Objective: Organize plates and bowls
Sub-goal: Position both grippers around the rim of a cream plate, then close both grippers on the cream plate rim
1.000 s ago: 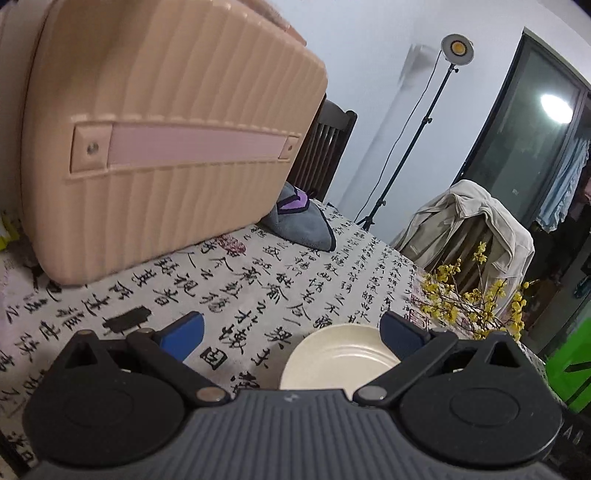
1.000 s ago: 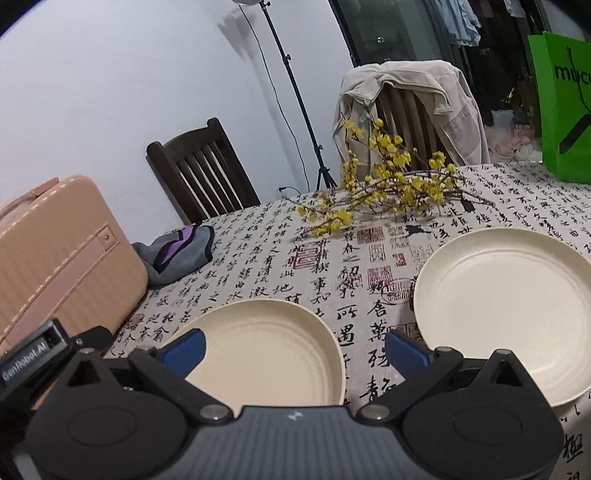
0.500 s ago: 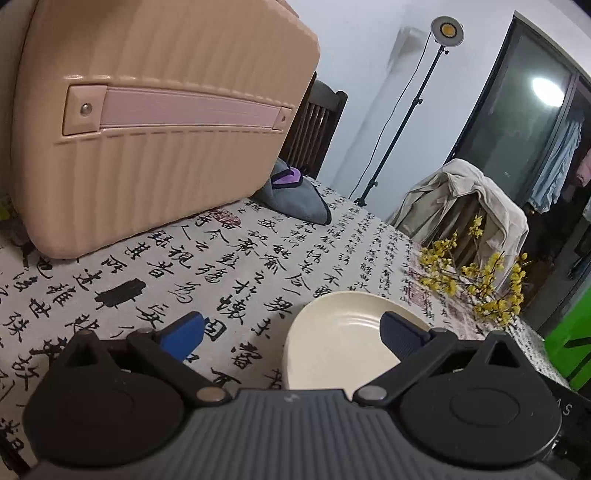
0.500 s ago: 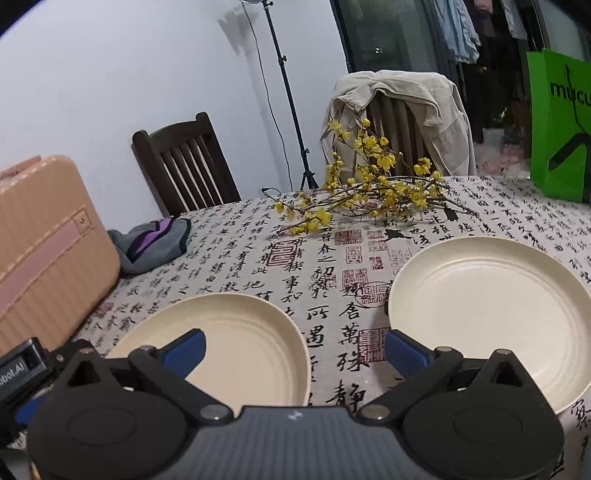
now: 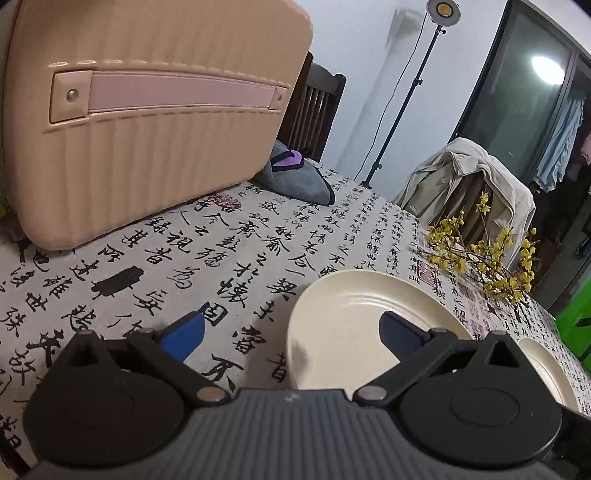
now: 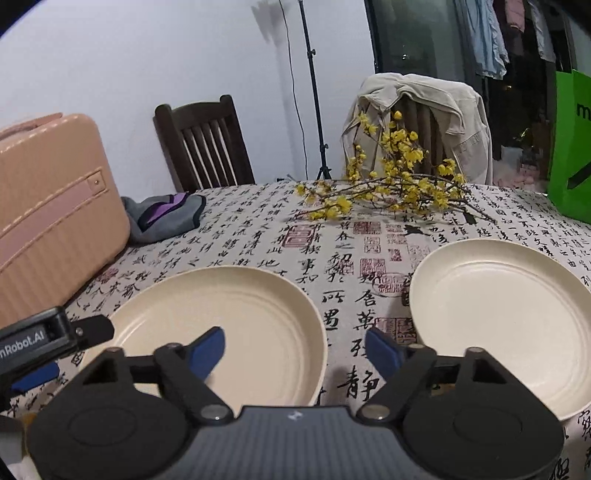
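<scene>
While right gripper [image 6: 295,345] jaws close (empty), left gripper [image 5: 291,334] jaws wide, empty; left plate [image 6: 240,314] near edge hidden.

Dim indoor light, lamp [image 5: 442,10] glare, fisheye-warped edges, pics sharp.

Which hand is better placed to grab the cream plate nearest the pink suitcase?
Probably the right. The right claw is closing with that round cream plate's near right rim between its jaws, nothing gripped yet. The left claw straddles the plate's left rim, wide open.
</scene>
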